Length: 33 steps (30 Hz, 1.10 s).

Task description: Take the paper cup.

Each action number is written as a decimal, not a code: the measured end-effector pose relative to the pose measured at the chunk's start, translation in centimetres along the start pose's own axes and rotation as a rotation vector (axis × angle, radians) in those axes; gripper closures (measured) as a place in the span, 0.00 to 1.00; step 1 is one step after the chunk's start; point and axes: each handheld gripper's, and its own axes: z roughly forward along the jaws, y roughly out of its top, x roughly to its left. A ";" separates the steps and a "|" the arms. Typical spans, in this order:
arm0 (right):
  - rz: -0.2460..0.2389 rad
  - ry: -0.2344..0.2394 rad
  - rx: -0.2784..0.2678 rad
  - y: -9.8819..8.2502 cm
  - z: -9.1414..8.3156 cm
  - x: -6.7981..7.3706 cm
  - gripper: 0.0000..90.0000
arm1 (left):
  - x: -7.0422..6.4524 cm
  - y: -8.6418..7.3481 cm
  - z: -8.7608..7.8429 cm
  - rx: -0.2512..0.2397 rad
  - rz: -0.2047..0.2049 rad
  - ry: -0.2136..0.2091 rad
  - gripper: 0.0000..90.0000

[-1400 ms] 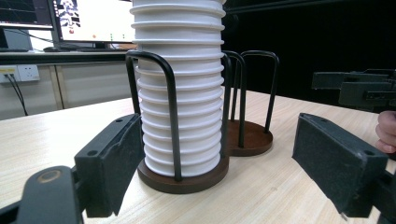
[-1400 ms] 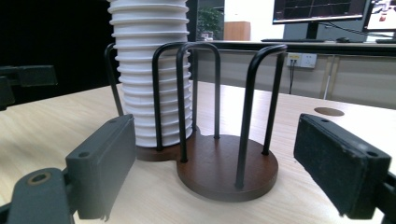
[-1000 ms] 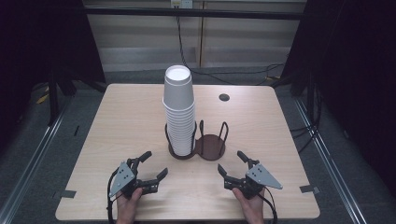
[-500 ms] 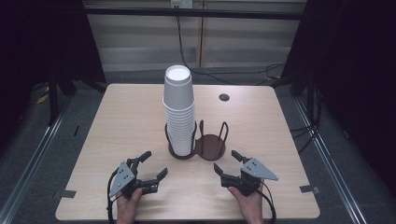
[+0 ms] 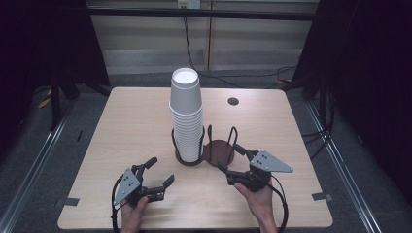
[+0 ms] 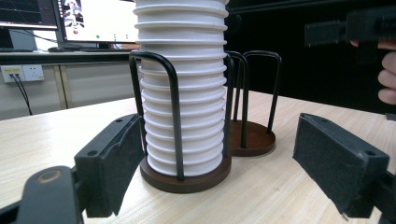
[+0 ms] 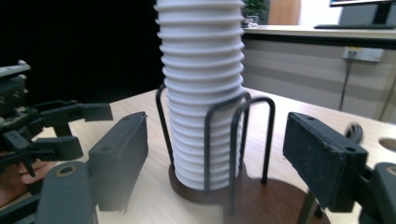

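A tall stack of white paper cups (image 5: pixel 186 116) stands in the left ring of a dark brown double cup holder (image 5: pixel 218 151) with black wire hoops; its right ring is empty. My left gripper (image 5: pixel 163 170) rests open near the table's front, a short way in front-left of the stack. My right gripper (image 5: pixel 228 156) is open right at the empty ring's front edge. In the left gripper view the cups (image 6: pixel 182 84) stand between the open pads (image 6: pixel 116 158). In the right gripper view the cups (image 7: pixel 201 88) and the hoops (image 7: pixel 243 135) stand close ahead.
The light wooden table (image 5: pixel 131 121) has a round dark cable hole (image 5: pixel 233 101) at the back right. Grey tape marks (image 5: pixel 68 201) sit near both front corners. Dark floor, rails and cables surround the table. Monitors (image 6: pixel 93 18) glow behind it in the left gripper view.
My right gripper has moved forward and left, up to the empty ring of the holder. The left gripper and the cups have stayed put.
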 end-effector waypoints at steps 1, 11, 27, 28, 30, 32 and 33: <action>0.000 0.000 0.000 0.0 0.0 0.0 0.25 | 0.0 0.0 0.0 0.000 0.000 0.000 0.17; -0.019 0.056 0.024 3.7 1.3 -0.8 0.25 | 0.0 0.0 0.0 -0.002 0.002 0.003 0.18; -0.005 0.160 0.083 7.7 3.4 -1.7 0.20 | -0.1 0.0 0.0 -0.004 -0.012 -0.014 0.17; -0.005 0.160 0.083 7.7 3.4 -1.7 0.20 | -0.1 0.0 0.0 -0.004 -0.012 -0.014 0.17; -0.008 0.183 0.100 8.7 3.8 -1.9 0.18 | -0.1 0.0 -0.1 -0.005 -0.012 -0.016 0.17; -0.019 0.204 0.105 9.4 4.1 -2.1 0.18 | 0.0 0.0 -0.1 -0.003 -0.009 -0.018 0.17; -0.019 0.204 0.105 9.4 4.1 -2.1 0.18 | 0.0 0.0 -0.1 -0.004 -0.011 -0.020 0.17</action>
